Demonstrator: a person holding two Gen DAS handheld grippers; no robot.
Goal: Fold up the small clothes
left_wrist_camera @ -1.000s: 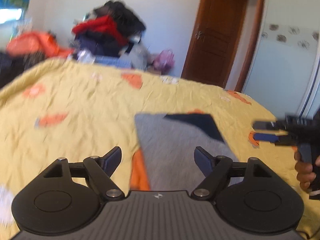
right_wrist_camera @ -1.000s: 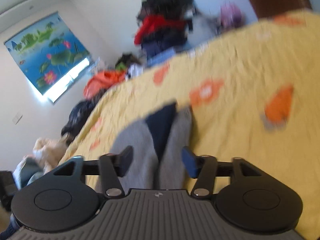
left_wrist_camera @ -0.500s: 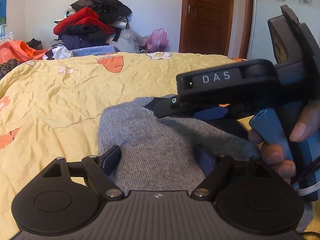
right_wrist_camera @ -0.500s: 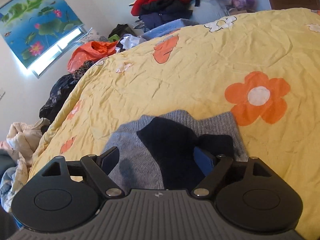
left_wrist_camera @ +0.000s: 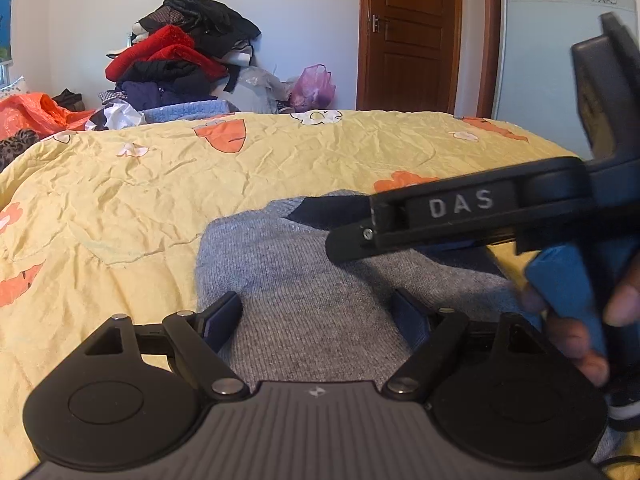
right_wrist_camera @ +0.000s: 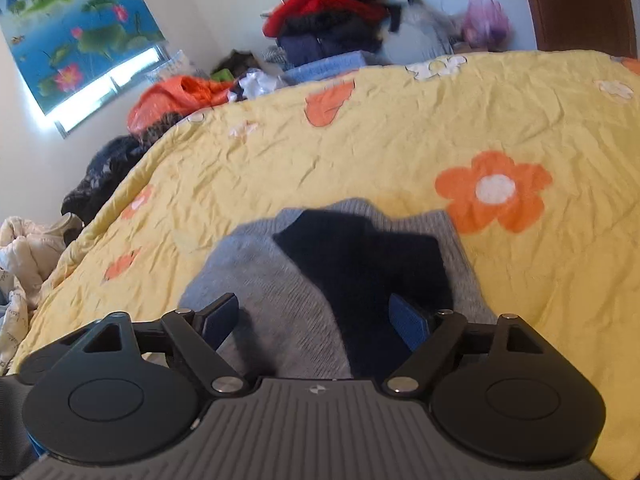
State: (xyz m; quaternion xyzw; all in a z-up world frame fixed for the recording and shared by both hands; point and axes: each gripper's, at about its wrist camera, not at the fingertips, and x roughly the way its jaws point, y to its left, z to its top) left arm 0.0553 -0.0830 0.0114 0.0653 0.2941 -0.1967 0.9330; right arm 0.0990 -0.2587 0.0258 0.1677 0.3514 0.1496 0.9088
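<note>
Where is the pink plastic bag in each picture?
Left wrist view: the pink bag sits above the middle, just left of the brown door, behind the yellow bed.
Right wrist view: the pink bag is blurry, near the top right, beside the door's edge.
Shared landmark: the pile of clothes with the red sweater stands to the bag's left in both.

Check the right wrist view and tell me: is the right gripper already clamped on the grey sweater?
No. The right gripper stands open, its blue pads wide apart over the grey sweater, with no fabric pinched between them.
</note>
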